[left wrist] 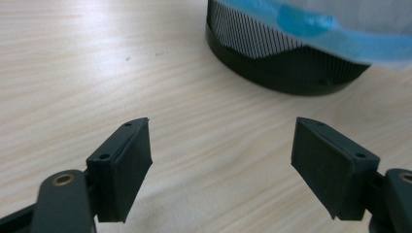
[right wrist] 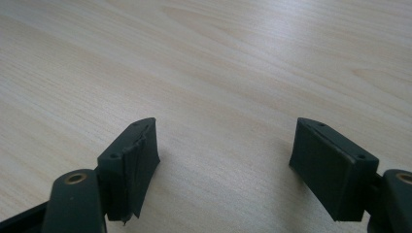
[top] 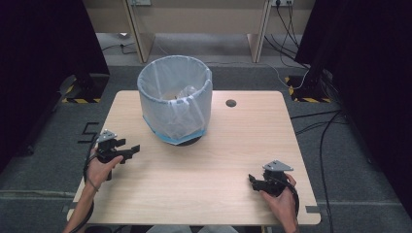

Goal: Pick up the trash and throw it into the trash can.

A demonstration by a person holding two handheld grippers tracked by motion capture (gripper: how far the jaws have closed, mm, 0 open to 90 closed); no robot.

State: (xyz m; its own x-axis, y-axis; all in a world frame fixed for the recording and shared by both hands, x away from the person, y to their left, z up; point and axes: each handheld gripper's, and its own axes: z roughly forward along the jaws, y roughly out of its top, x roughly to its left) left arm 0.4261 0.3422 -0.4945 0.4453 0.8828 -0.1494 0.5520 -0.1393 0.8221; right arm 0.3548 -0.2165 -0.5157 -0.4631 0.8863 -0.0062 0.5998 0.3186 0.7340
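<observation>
A: What is seen in the high view?

B: A round black mesh waste bin lined with a translucent white plastic bag (top: pixel 175 99) is seen standing upright on the far middle of the light wooden table (top: pixel 204 165). The left gripper (top: pixel 130 150) is held near the table's left edge, pointed toward the bin, close to its base but apart from it. The right gripper (top: pixel 252 180) is held near the front right corner, well apart from the bin.

A: And in the left gripper view?

B: The left gripper (left wrist: pixel 221 155) is shown with its two black jaws spread wide, nothing between them. The bin's dark base and the bag's blue edge (left wrist: pixel 291 58) are seen just ahead.

A: The right gripper view?

B: The right gripper (right wrist: pixel 223 155) is shown with jaws likewise parted, and bare wood grain (right wrist: pixel 218 58) is seen beneath and beyond them.
</observation>
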